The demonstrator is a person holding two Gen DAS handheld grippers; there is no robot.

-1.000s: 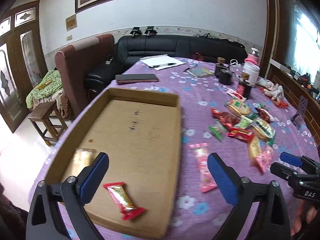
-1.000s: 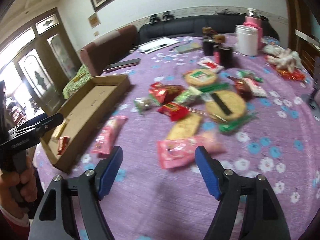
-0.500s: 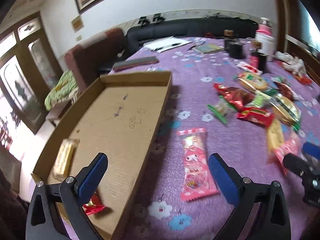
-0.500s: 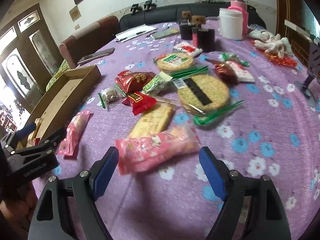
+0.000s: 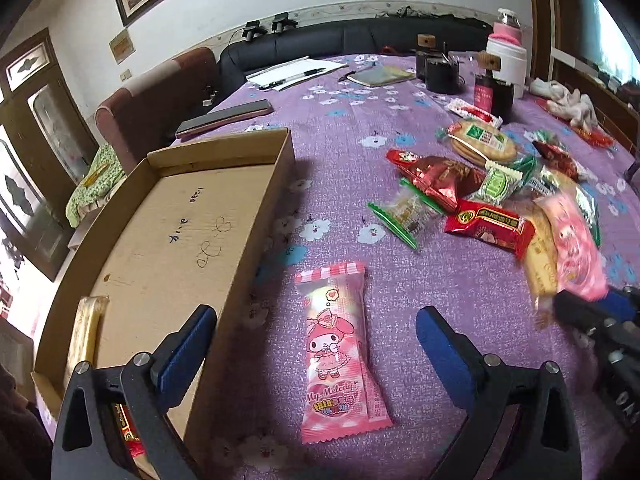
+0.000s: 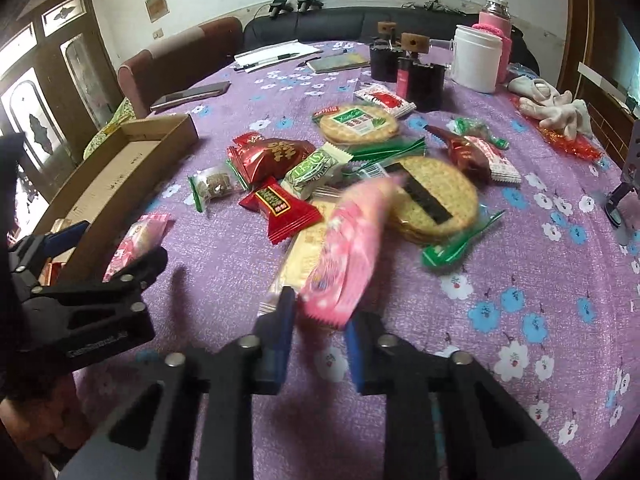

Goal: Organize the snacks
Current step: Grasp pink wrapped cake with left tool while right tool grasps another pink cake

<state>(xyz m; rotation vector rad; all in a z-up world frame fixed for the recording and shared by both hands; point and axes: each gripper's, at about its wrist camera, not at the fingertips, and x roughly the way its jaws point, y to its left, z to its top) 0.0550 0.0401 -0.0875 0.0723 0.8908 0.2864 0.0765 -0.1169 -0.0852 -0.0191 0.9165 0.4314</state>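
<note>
My left gripper [image 5: 316,340] is open, its blue pads either side of a pink My Melody packet [image 5: 338,354] lying flat on the purple cloth beside the cardboard tray [image 5: 256,208]. The tray holds a yellow bar [image 5: 84,336] and a red packet [image 5: 126,428]. My right gripper [image 6: 318,334] is shut on the near end of another pink packet [image 6: 352,248], lifted and tilted above a yellow biscuit packet [image 6: 306,256]. That pink packet [image 5: 576,252] and the right gripper [image 5: 592,312] also show in the left wrist view.
A pile of snacks lies mid-table: red packets [image 6: 280,206], round rice crackers [image 6: 434,200], a green packet [image 6: 314,168]. Behind stand dark cups [image 6: 424,78], a white jar [image 6: 478,58], papers [image 6: 276,54] and a phone [image 6: 190,96]. The left gripper [image 6: 80,300] is at the left.
My right gripper has closed on the pink packet and raised it. My left gripper has moved right from the tray, so it is now over the My Melody packet.
</note>
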